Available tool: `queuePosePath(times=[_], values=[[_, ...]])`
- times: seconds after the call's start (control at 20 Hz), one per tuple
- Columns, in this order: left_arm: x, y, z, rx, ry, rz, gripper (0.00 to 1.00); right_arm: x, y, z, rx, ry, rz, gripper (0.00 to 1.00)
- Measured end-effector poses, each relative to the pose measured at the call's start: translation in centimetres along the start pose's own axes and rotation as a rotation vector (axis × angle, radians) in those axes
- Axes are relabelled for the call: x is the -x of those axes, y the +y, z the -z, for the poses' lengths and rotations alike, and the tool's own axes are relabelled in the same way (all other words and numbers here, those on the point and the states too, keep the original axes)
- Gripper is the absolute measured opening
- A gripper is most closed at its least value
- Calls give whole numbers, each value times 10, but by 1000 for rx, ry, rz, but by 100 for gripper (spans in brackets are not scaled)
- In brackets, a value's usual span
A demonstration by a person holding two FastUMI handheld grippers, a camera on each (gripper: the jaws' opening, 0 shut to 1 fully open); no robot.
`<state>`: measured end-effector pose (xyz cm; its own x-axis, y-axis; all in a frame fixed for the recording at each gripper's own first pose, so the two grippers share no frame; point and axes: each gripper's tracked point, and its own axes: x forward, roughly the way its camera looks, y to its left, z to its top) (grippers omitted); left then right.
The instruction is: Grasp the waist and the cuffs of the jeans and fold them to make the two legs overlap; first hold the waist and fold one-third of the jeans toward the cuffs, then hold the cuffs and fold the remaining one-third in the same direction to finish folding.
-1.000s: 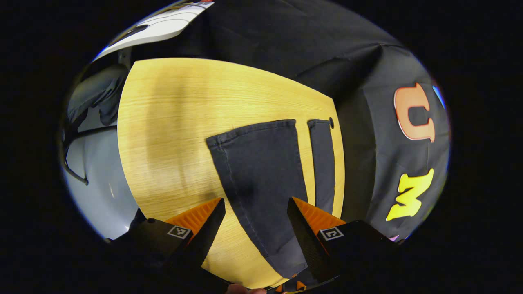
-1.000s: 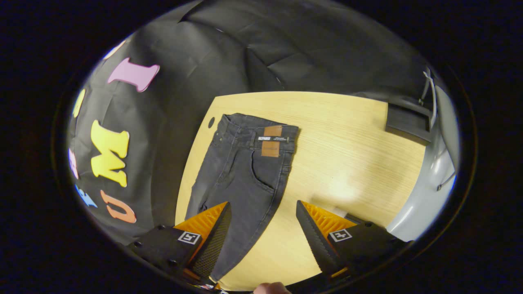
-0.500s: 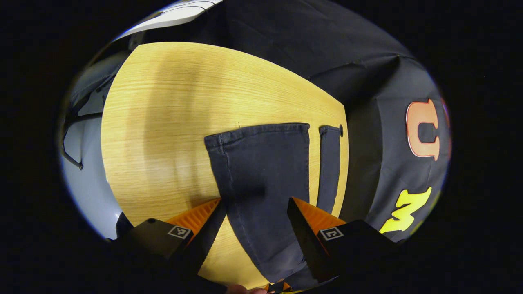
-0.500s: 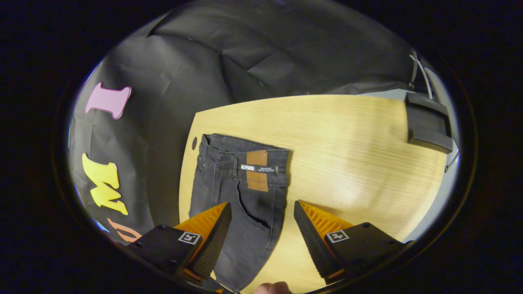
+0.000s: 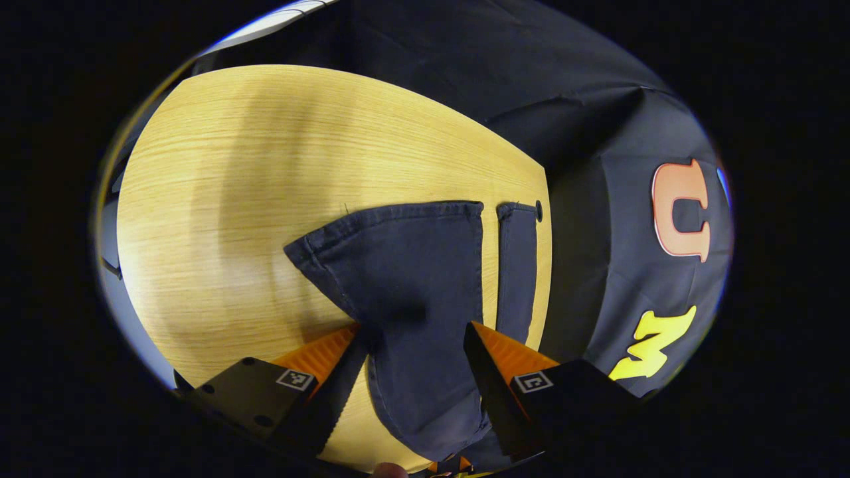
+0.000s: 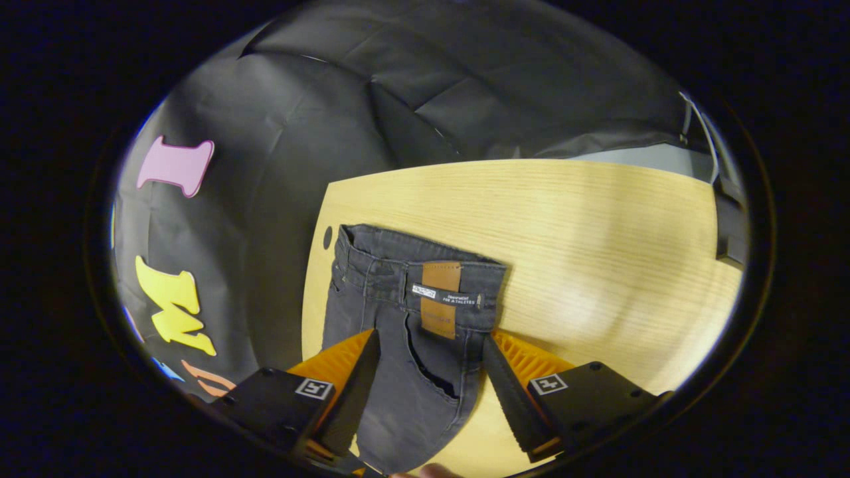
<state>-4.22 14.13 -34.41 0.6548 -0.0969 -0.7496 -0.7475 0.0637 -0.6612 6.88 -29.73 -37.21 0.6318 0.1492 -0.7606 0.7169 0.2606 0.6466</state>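
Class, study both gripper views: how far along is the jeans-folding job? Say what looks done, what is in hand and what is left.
Done: nothing folded yet; the jeans lie flat on the table, and the two legs lie side by side with table between them. In hand: the left gripper is open over the cuff end, the right gripper open just short of the waist. Left: overlapping the legs, then both one-third folds.

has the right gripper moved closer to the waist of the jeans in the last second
Yes. In the right gripper view the waist with its brown patch now sits just past the open right gripper, where earlier it lay far up the table.
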Motion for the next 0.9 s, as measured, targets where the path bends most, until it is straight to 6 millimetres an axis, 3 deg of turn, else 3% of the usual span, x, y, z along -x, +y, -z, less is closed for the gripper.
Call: queuePosePath(times=[0.05, 0.1, 0.15, 0.2, 0.25, 0.3, 0.35, 0.4, 0.65, 0.75, 0.9], values=[[-5, 1, -1, 2, 4, -10, 88, -1, -2, -3, -5, 5, 6, 71], [-7, 3, -2, 3, 6, -19, 85, -3, 0, -6, -22, 9, 8, 74], [-8, 6, -2, 10, 9, -32, 66, -3, -12, -4, -15, 24, 75, 70], [-8, 7, -5, 15, 10, -40, 41, -8, -19, -5, -31, 8, 95, 43], [-12, 11, -2, 26, 12, -60, 39, -7, -16, -4, -55, 18, 98, 16], [-14, 8, -3, 40, 11, -55, 17, -7, -19, -5, -64, 15, 104, 19], [-14, 9, -4, 38, 21, -58, 16, -21, -19, -1, -75, 14, 109, 19], [-13, 9, -2, 35, 29, -63, 12, -8, -18, -4, -79, 17, 106, 8], [-3, 2, -1, -15, 49, -53, 5, -2, -14, -6, -88, 23, 60, 5], [2, -7, 0, -45, 61, -61, 4, 5, -10, -9, -75, 15, 41, 8], [15, -31, -2, -77, 58, -25, 4, 21, 13, -9, -66, 6, -3, 8]])
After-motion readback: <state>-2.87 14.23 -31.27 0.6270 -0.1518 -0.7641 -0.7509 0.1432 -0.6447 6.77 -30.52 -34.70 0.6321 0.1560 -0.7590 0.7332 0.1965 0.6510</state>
